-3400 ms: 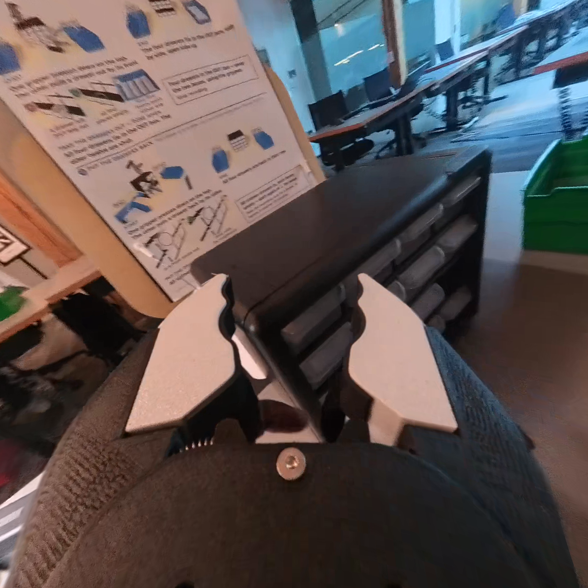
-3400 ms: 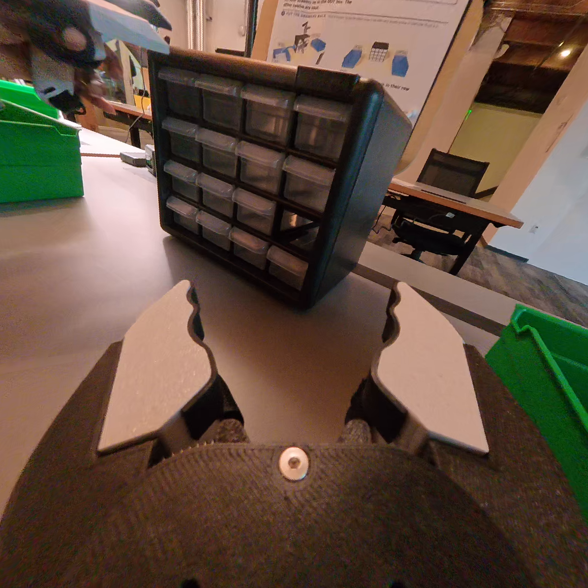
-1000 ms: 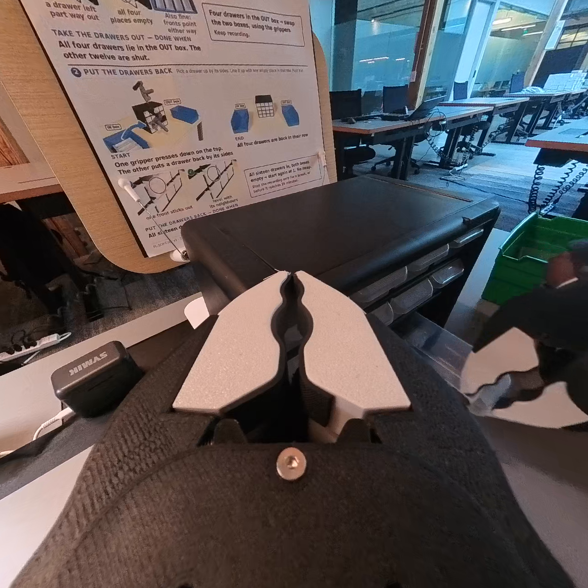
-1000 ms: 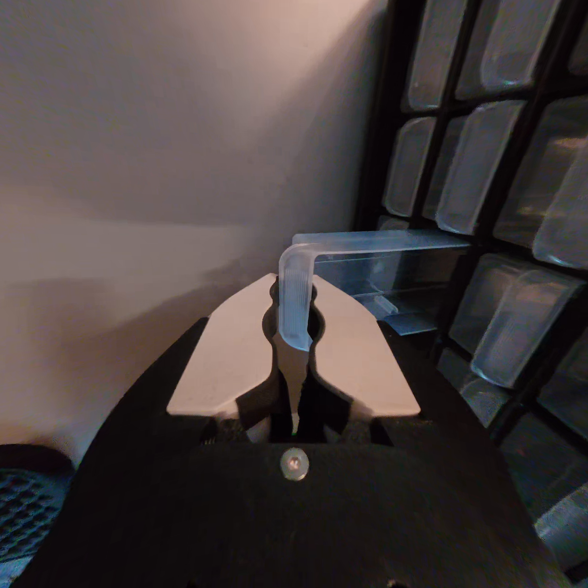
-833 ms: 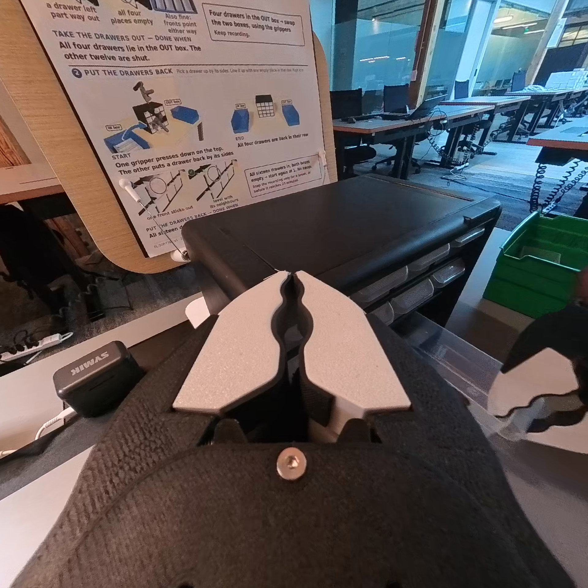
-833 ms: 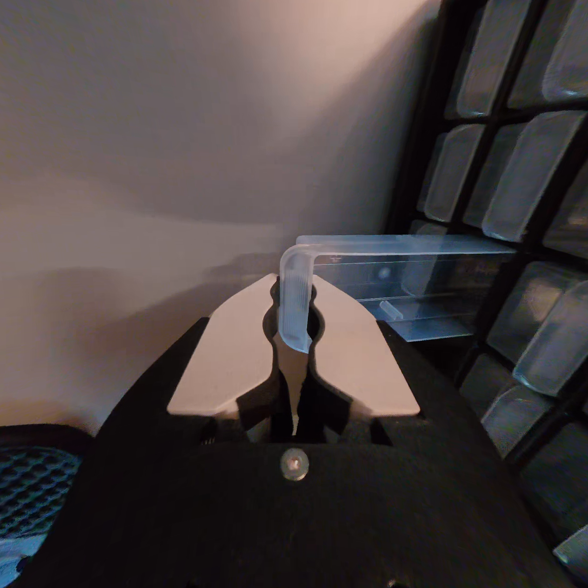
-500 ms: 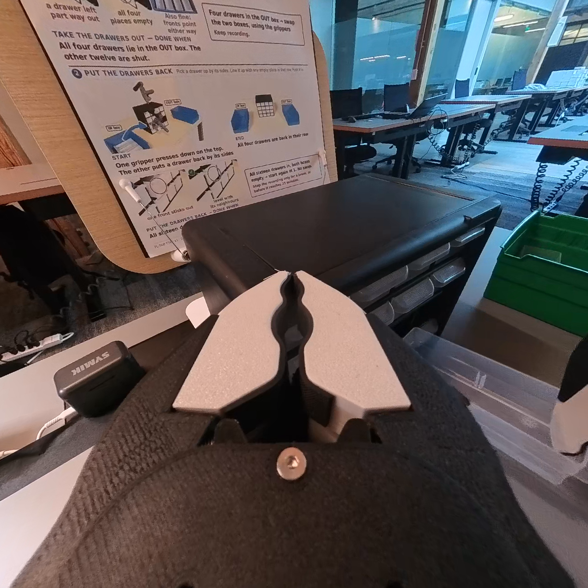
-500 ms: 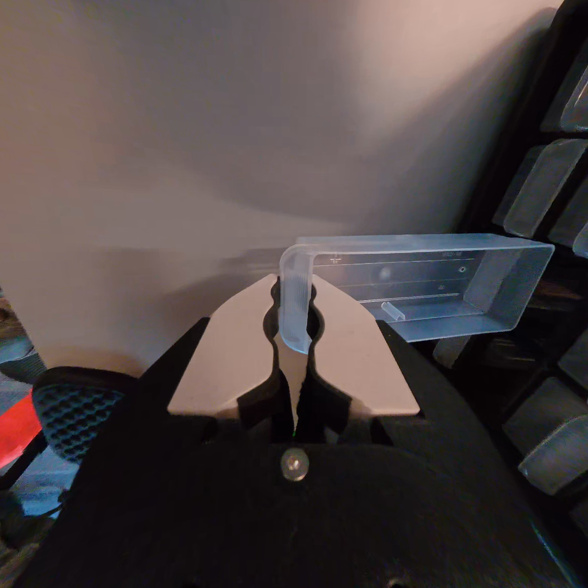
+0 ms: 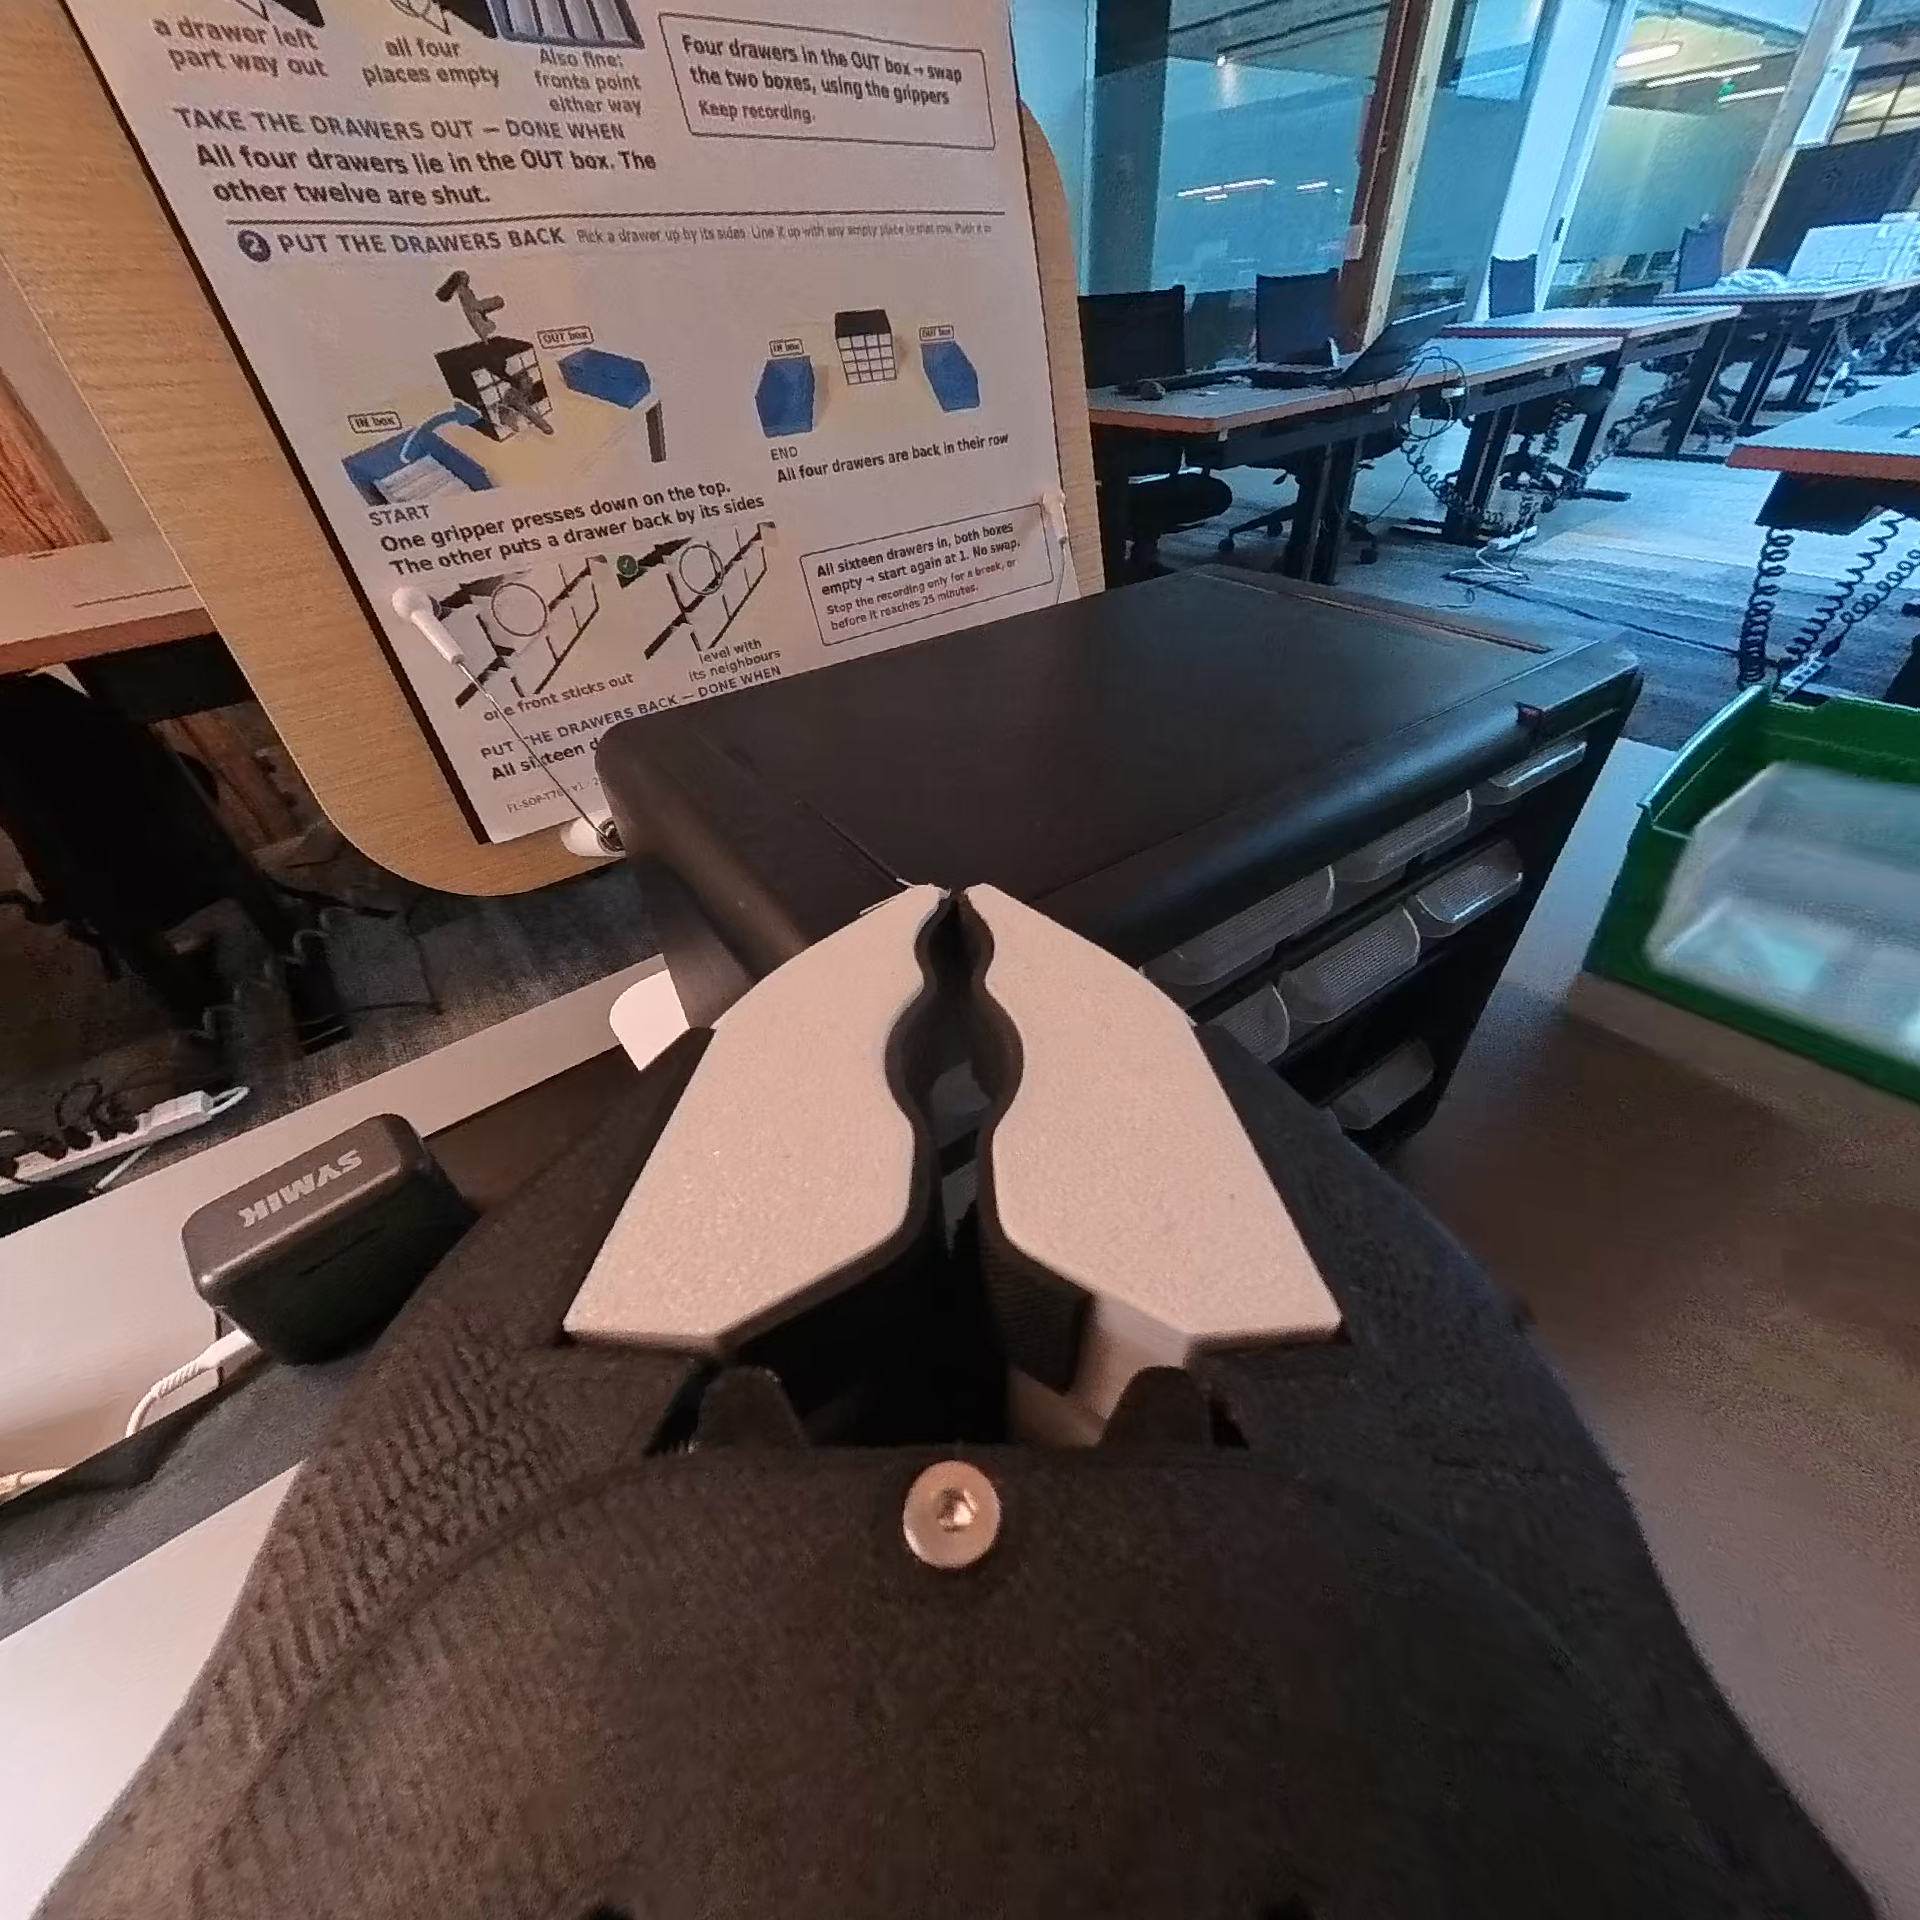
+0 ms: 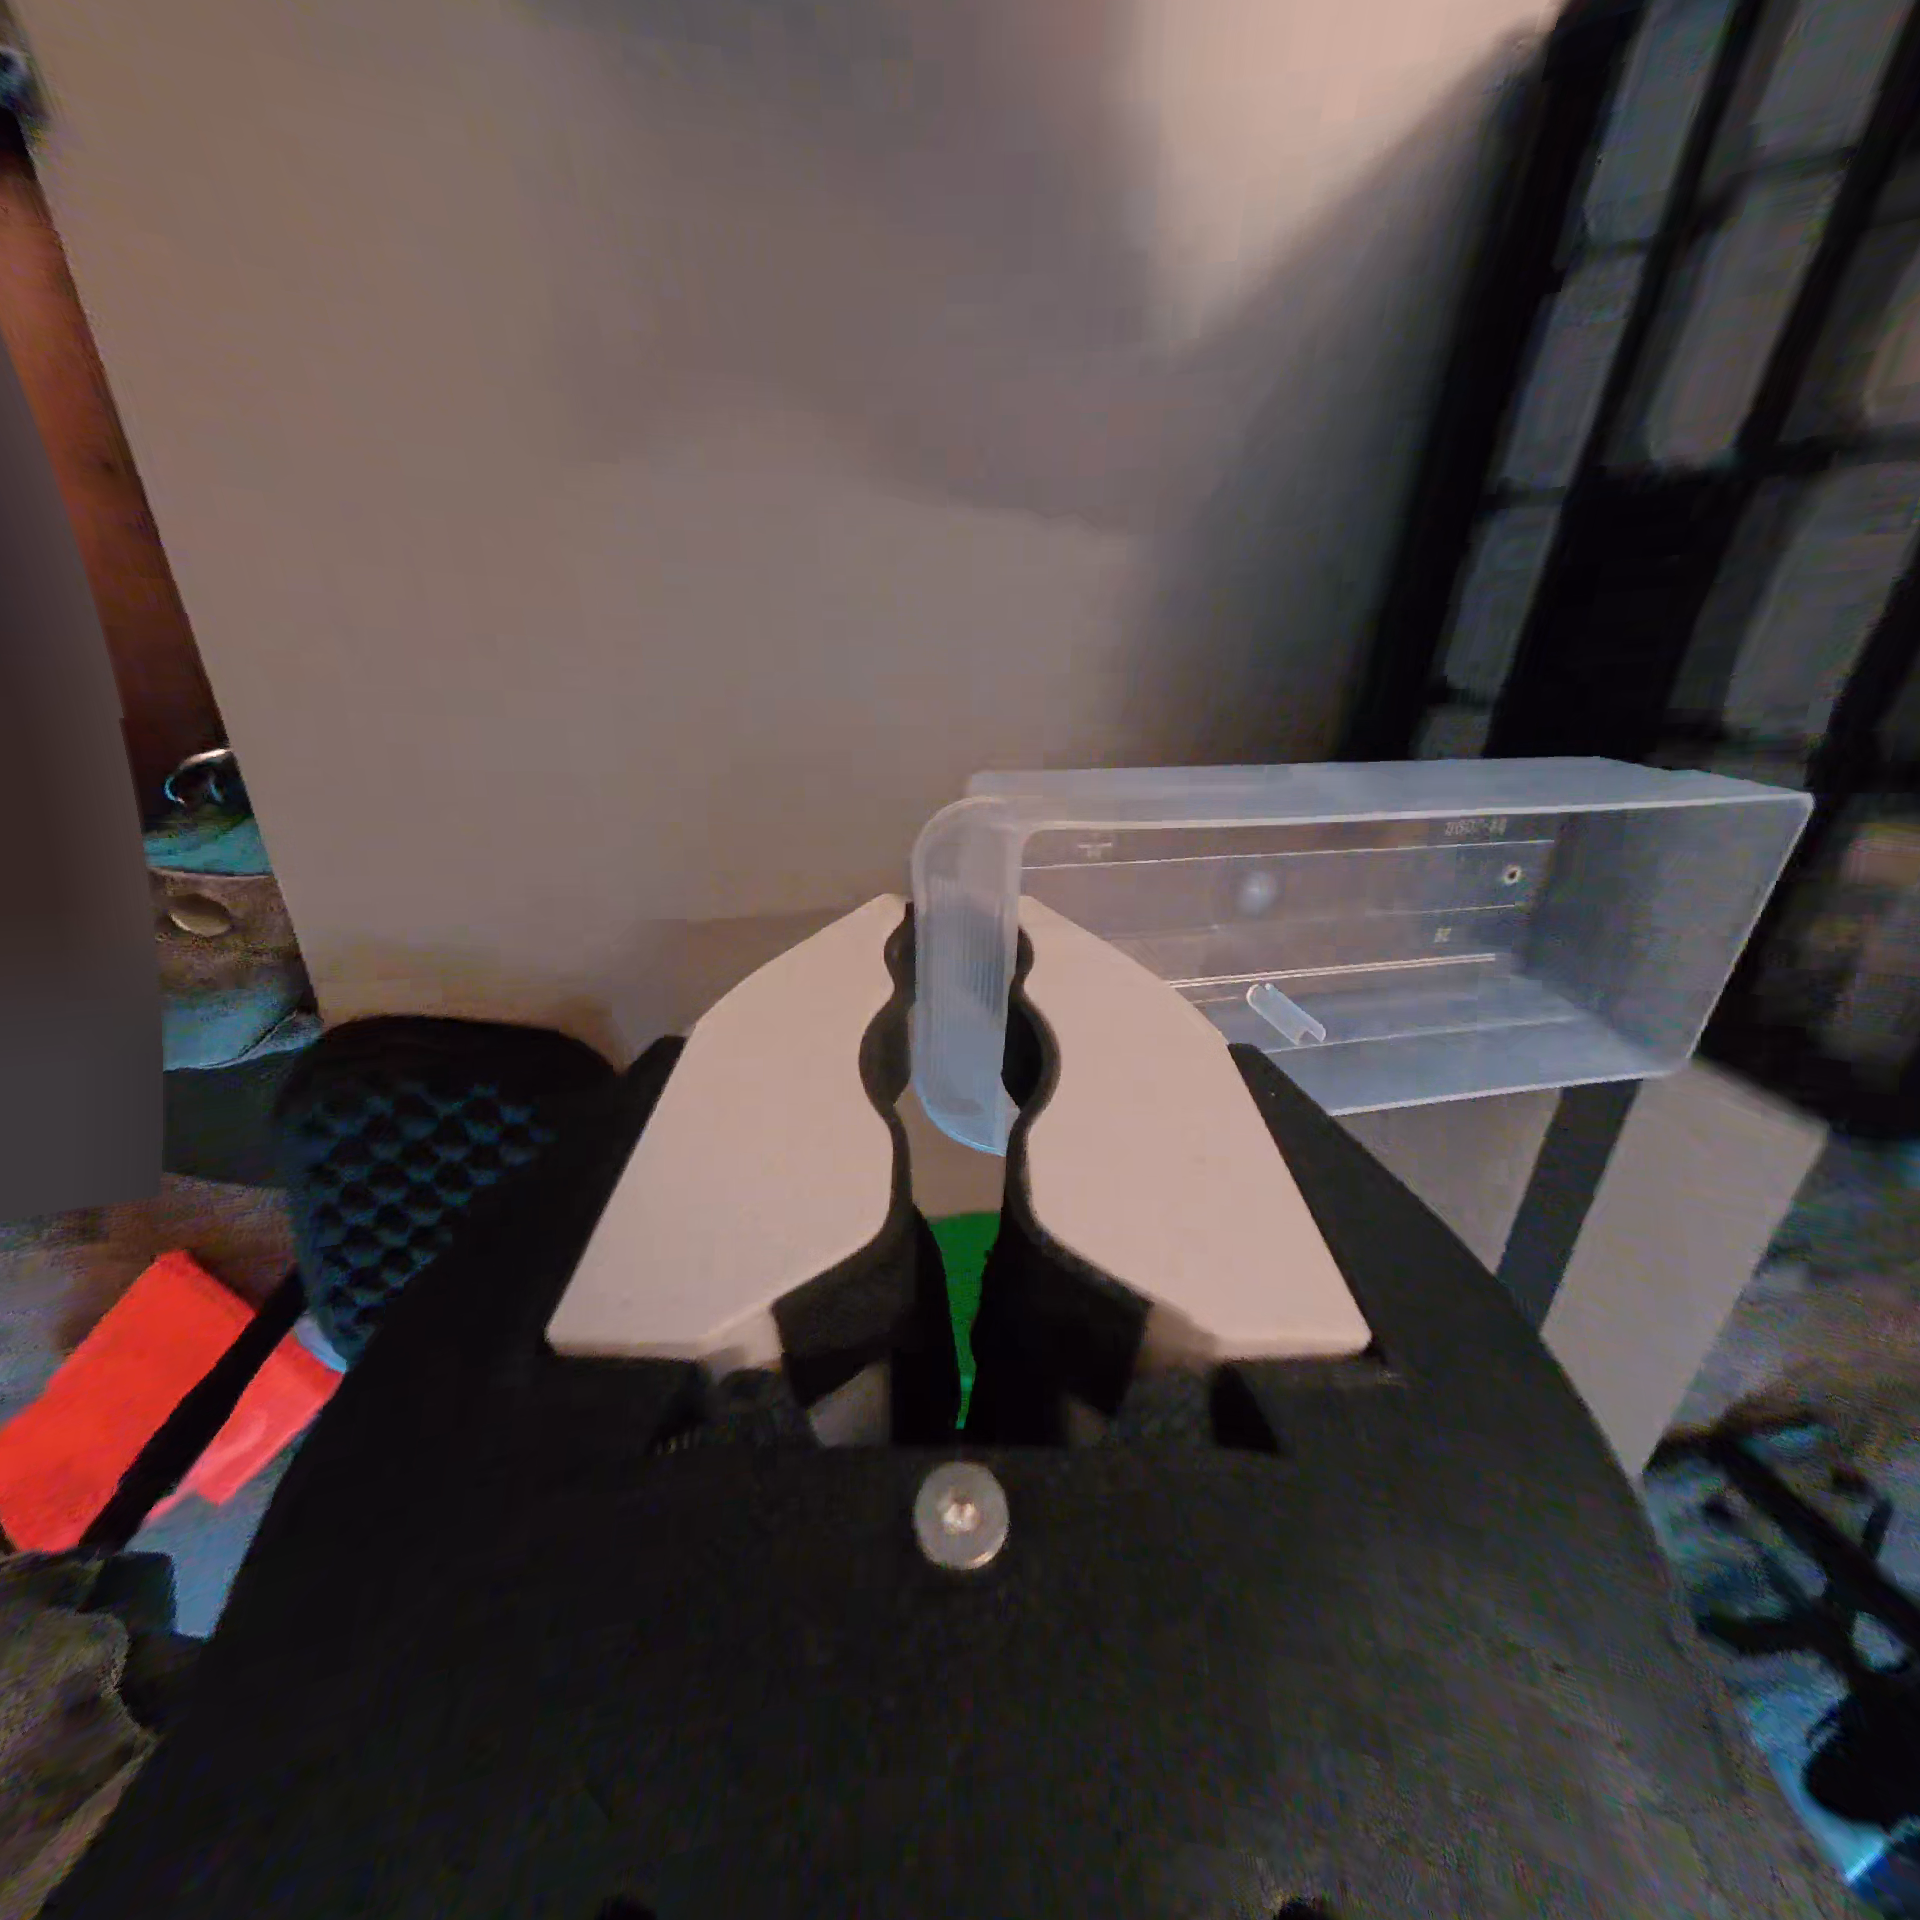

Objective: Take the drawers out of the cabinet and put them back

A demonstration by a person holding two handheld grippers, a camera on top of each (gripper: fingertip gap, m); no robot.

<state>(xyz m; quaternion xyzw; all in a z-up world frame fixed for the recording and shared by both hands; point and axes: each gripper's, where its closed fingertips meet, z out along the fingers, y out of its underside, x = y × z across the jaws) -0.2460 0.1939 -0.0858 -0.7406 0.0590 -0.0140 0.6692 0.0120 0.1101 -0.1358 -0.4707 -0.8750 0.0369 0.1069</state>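
The black cabinet (image 9: 1143,727) stands on the table with clear drawers (image 9: 1351,951) in its front. My left gripper (image 9: 951,896) is shut and empty, its tips at the near top edge of the cabinet. My right gripper (image 10: 961,920) is shut on the front tab of a clear drawer (image 10: 1403,935). The drawer is empty, fully out of the cabinet (image 10: 1714,416) and held in the air, its body pointing right. In the left wrist view the drawer (image 9: 1787,883) shows as a blur over the green bin (image 9: 1662,935).
An instruction poster on a wooden board (image 9: 623,416) stands behind the cabinet. A black power adapter (image 9: 312,1236) lies at the left on the table edge. Red items (image 10: 104,1382) lie on the floor below. Desks and chairs fill the room behind.
My right gripper has pulled the clear drawer wholly out of the cabinet and carried it away towards the green bin. My left gripper has stayed shut at the cabinet top.
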